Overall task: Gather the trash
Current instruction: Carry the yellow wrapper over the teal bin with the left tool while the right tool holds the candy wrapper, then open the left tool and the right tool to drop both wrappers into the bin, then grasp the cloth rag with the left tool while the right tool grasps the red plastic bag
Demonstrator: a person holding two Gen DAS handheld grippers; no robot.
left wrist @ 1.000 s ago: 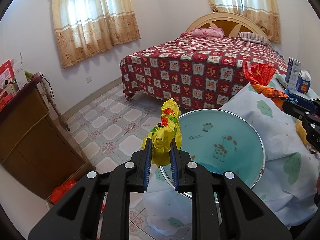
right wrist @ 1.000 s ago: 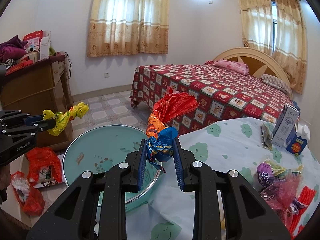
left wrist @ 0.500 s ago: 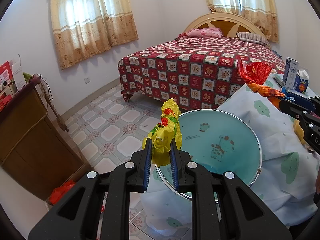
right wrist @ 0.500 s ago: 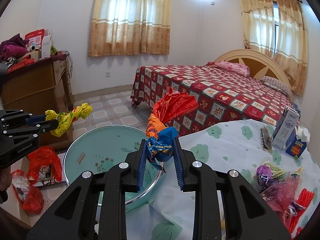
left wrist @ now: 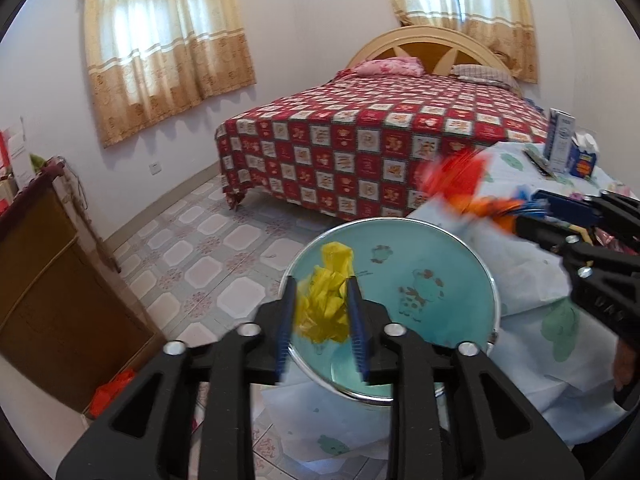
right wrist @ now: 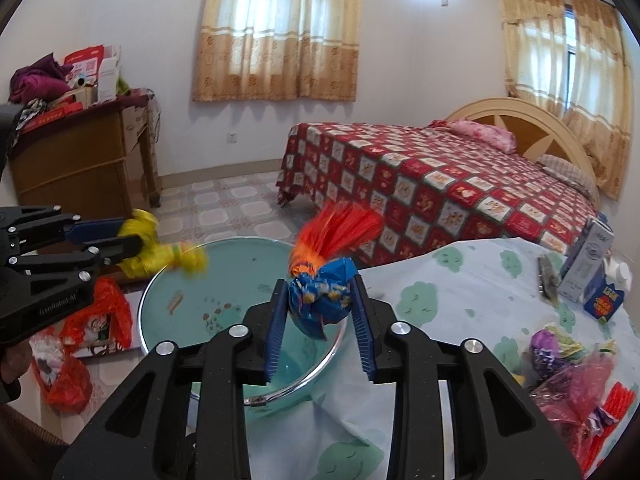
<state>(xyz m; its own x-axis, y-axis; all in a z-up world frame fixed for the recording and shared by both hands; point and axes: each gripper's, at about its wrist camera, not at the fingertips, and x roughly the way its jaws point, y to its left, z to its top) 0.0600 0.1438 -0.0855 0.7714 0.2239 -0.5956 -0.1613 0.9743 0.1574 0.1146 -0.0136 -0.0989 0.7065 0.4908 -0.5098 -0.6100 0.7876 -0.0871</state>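
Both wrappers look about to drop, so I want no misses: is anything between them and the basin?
Nothing visible. The yellow wrapper and the red-blue wrapper sit between opened fingers directly over the empty basin.

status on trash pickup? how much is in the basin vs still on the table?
Done: nothing visibly lies in the teal basin yet.
In hand: both jaws have just been opening above it. The yellow wrapper is between the left gripper pads and the red-blue wrapper between the right gripper pads, both blurred, apparently dropping.
Left: the wrapper pile on the table's cloth.
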